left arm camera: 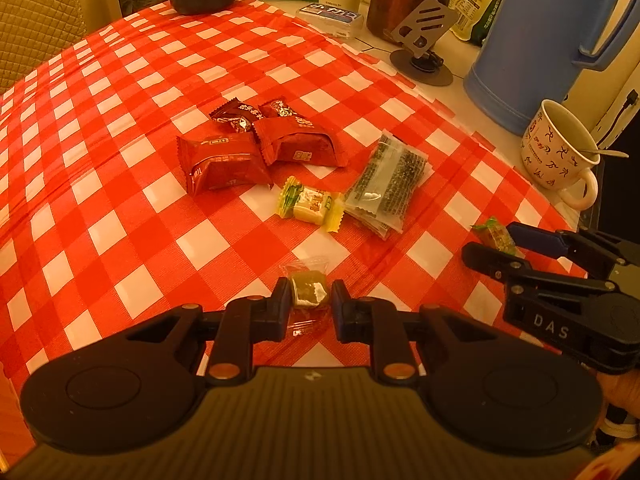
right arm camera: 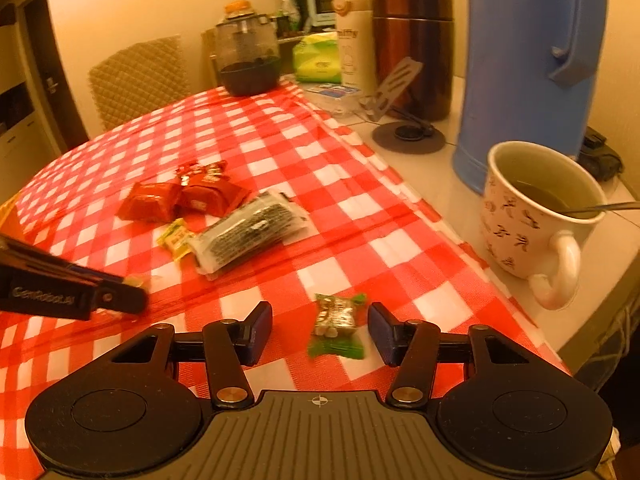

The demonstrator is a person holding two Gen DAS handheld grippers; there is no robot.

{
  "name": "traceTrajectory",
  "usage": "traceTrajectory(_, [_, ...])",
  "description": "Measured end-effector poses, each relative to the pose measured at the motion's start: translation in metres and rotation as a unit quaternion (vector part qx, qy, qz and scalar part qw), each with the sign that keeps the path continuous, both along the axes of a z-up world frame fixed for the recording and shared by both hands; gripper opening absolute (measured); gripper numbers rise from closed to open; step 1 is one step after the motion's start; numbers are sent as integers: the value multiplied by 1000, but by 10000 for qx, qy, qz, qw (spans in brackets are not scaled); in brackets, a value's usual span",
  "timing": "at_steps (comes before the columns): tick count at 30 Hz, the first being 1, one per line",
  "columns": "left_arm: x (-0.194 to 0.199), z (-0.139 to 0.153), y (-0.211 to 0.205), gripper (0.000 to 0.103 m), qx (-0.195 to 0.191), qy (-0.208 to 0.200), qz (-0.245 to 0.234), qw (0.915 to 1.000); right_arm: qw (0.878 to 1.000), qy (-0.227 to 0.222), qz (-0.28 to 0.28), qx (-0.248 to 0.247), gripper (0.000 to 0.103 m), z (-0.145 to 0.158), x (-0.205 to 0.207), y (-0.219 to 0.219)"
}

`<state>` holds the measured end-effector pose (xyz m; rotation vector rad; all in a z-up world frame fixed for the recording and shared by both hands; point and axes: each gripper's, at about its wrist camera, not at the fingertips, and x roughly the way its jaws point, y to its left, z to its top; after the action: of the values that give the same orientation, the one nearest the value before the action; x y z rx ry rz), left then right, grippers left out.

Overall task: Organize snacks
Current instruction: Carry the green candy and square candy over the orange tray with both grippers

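Observation:
My left gripper (left arm camera: 310,296) is closed on a clear-wrapped green candy (left arm camera: 309,289) just above the checked tablecloth (left arm camera: 120,184). My right gripper (right arm camera: 318,330) is open around a green-wrapped candy (right arm camera: 336,326) that lies on the cloth; it also shows in the left wrist view (left arm camera: 496,236). Red snack packets (left arm camera: 248,144) are piled mid-table, with a yellow-green candy (left arm camera: 310,204) and clear seaweed packs (left arm camera: 386,180) beside them. The same pile (right arm camera: 180,196) and seaweed packs (right arm camera: 250,232) show in the right wrist view.
A white mug (right arm camera: 536,216) with a spoon stands close to the right of my right gripper. A blue thermos (right arm camera: 528,64), a brown flask (right arm camera: 412,44), a phone stand (right arm camera: 400,92), a dark jar (right arm camera: 248,56) and a tissue pack (right arm camera: 318,58) line the far edge.

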<state>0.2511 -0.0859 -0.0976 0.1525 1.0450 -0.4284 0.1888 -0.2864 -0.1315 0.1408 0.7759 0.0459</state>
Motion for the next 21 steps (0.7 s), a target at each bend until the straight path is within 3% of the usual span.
traceTrajectory(1, [-1, 1, 1, 19, -22, -3, 12, 10000, 10000, 2, -36, -58, 22, 0, 0, 0])
traceTrajectory(9, [-13, 24, 14, 19, -189, -188, 222, 9994, 9999, -91, 57, -55, 21, 16, -5, 1])
traceTrajectory(21, [-57, 78, 61, 19, -320, -620, 838, 9940, 9964, -537, 569, 312, 21, 81, -24, 41])
